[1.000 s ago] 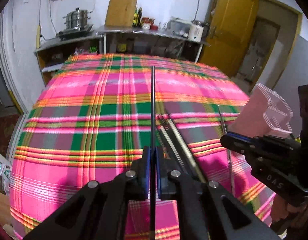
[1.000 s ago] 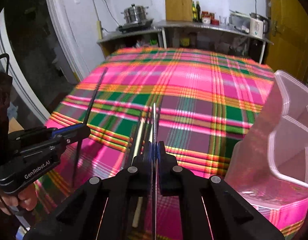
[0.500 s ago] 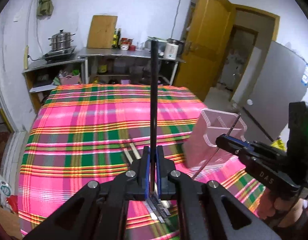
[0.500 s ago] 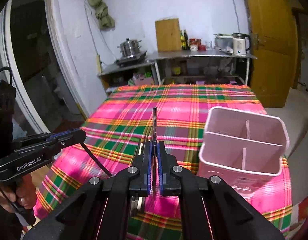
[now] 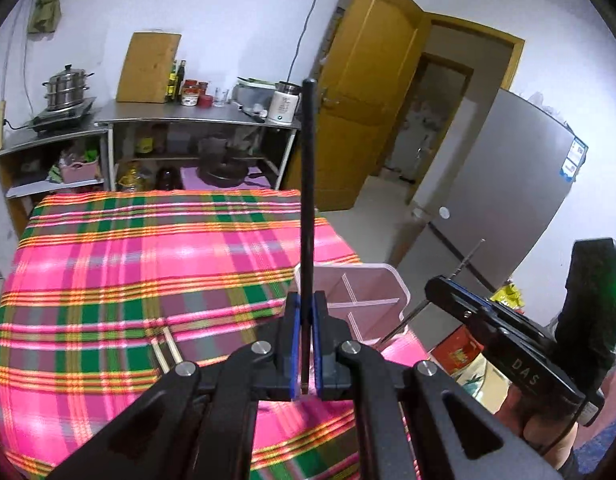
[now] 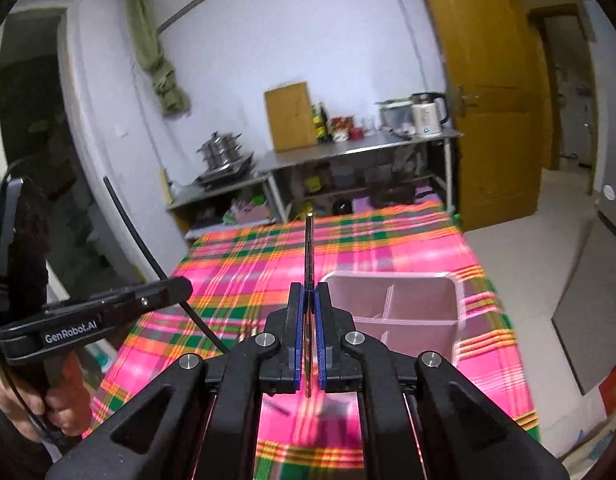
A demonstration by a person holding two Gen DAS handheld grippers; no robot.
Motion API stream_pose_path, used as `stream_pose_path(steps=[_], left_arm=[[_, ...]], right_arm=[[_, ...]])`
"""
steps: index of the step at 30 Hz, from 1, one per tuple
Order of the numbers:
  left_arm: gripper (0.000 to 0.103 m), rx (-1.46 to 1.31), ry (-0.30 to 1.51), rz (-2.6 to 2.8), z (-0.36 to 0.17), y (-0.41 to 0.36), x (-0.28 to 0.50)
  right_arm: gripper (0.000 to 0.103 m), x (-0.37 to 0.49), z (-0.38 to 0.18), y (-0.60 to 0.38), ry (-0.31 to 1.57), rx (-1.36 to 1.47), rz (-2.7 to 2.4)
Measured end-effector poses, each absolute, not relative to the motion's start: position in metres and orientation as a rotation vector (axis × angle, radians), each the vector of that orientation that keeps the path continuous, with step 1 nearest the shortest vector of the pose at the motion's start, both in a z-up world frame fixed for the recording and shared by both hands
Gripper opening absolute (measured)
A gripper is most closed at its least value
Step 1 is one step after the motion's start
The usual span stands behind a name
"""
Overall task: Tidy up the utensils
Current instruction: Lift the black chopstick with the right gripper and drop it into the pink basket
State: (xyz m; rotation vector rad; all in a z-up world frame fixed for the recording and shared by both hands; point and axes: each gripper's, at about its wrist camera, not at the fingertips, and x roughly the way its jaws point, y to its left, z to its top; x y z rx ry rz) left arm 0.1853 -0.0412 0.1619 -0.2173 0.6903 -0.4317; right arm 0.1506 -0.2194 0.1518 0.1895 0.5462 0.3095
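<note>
Above the plaid desk (image 5: 108,264), left gripper (image 5: 306,312) with jaws clamped on a black chopstick (image 5: 308,184) and right gripper (image 6: 308,312) pinching a metal chopstick (image 6: 309,248), both just beside the pink holder (image 6: 419,292), two pale chopsticks (image 5: 166,346) lying left of it.

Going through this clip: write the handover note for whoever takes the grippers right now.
Left gripper: shut on a black chopstick, held off the table.
Right gripper: shut on a metal chopstick, also off the table.
Pink divided holder: upright on the plaid tablecloth, no utensils visible inside.
Wooden chopsticks: a pair, lying on the cloth.
Done: two picked up. Left: drop both into the holder, then collect the wooden pair.
</note>
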Motion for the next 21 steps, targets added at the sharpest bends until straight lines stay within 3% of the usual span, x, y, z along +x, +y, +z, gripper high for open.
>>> stream_pose_path(steps=[10, 21], left_arm=[[0.006, -0.259, 0.673, -0.465, 0.162, -0.072, 0.226], [0.006, -0.252, 0.784, -0.46, 0.11, -0.083, 0.248]], right_arm=[[0.005, 0.177, 0.154, -0.24, 0.508, 0.236, 0.253], [0.005, 0.201, 0.094, -0.235, 0.637, 0.25, 0.258]])
